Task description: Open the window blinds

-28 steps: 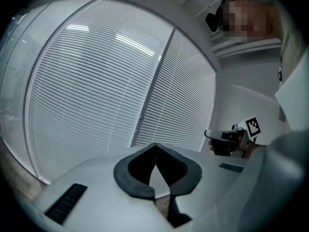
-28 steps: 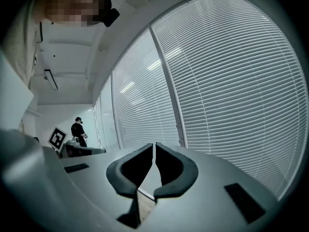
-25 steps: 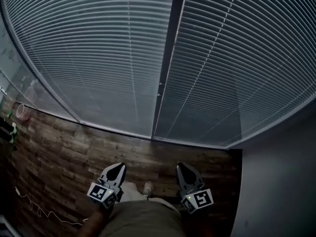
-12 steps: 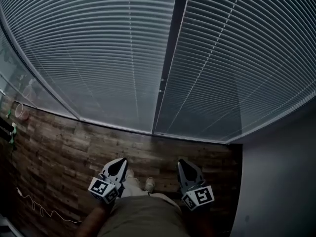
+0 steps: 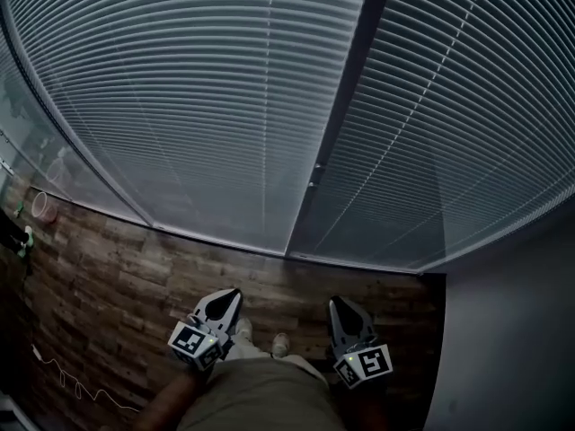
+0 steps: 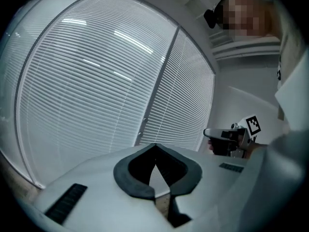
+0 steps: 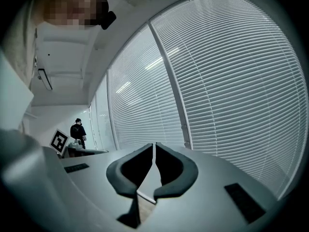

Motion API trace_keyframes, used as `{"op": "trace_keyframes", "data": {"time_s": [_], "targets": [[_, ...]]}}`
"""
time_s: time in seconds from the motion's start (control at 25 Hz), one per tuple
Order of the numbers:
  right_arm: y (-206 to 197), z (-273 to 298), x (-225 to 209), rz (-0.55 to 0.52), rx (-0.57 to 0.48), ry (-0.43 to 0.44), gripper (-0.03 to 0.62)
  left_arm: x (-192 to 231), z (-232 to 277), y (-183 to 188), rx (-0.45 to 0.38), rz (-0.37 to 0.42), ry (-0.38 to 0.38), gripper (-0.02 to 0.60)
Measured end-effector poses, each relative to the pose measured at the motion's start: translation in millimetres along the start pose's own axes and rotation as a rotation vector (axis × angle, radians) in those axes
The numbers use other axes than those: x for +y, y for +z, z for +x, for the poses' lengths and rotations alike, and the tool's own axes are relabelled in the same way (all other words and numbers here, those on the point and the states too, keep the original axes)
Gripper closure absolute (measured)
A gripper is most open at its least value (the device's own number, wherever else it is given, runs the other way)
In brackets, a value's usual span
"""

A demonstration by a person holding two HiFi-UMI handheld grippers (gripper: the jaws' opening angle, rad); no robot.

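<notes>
Since a second ago the dark post (image 5: 341,124) between the blinds (image 5: 207,106) slid right in the head view. Left gripper (image 5: 230,294) and right gripper (image 5: 338,303) have fingers shut, empty. The blinds hang ahead, slats level, equally near both.

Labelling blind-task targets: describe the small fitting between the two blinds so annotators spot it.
Two slatted blinds cover the window ahead. A dark vertical post runs between them. The fitting is the small pale knob low on that post, the only break in its plain line.
</notes>
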State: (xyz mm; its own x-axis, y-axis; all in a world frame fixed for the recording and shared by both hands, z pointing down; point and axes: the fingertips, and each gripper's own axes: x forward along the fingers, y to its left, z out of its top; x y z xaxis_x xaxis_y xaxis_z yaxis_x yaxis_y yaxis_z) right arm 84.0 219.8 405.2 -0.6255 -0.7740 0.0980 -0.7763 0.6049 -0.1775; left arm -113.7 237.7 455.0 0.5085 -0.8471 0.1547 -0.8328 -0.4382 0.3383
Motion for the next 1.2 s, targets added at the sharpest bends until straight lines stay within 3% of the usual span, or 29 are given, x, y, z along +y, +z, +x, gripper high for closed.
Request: {"op": "trace_keyframes", "data": {"time_s": [0.44, 0.88, 1.2], "targets": [[-3.8, 42.3, 20.7, -0.019, 0.007, -0.036, 0.588, 46.4, -3.9, 20.4, -0.024, 0.006, -0.031, 0.566], [-33.6, 79.8, 42.2, -0.016, 0.015, -0.05, 0.588, 98.1, -11.9, 1.6, 0.004, 0.006, -0.045, 0.566], [-60.3, 102.3, 33.2, 0.011, 0.017, -0.052, 0.588, 123.6, 3.5, -16.7, 0.028, -0.006, -0.029, 0.566]]}}
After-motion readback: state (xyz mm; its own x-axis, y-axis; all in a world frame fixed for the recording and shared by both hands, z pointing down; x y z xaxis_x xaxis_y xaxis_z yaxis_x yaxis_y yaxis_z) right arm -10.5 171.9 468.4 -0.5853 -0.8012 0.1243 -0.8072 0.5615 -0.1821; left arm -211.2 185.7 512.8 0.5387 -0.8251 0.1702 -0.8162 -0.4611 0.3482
